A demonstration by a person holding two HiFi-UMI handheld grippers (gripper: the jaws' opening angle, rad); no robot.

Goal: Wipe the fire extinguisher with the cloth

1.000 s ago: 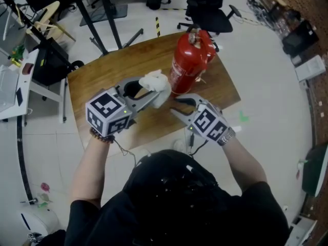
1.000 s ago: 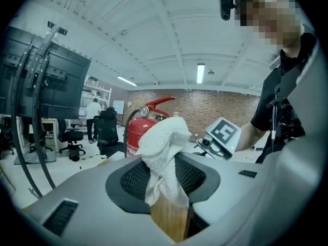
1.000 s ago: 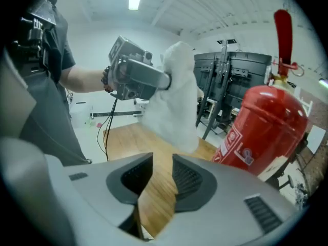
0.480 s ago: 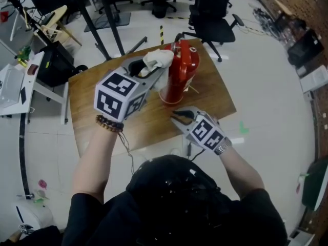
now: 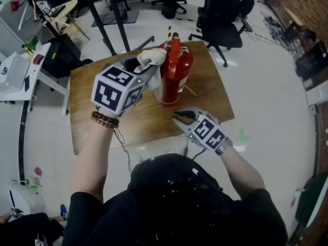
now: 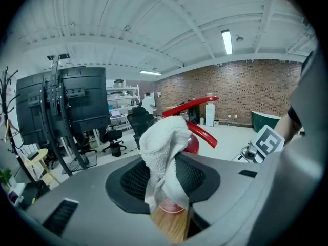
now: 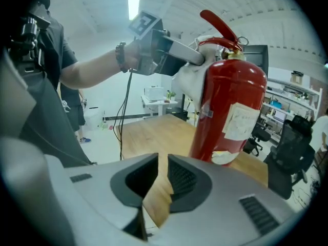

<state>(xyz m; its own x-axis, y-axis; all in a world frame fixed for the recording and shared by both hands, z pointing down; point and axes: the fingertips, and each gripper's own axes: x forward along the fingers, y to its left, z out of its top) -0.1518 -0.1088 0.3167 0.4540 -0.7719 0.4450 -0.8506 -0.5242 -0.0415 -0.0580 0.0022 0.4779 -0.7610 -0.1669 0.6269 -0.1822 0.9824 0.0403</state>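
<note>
Two grippers were in view, one in each hand, over a wooden table. Nearest the person, the right gripper hung low over the table's near half, tilted down and pointing toward the extinguisher's base without touching it. Its jaws had just been closing and stood a narrow gap apart, nothing between them; bare wood showed through the gap.

Further out and higher, the left gripper was raised beside the extinguisher's top. Its jaws pinched a white cloth, which bunched up above the pads and hung down between them. The cloth lay against the left shoulder of the extinguisher, just below the red handle.

The extinguisher stood upright on the table's far half, red, with a pale label on its body. Beyond the table, a black office chair stood on the pale floor.
</note>
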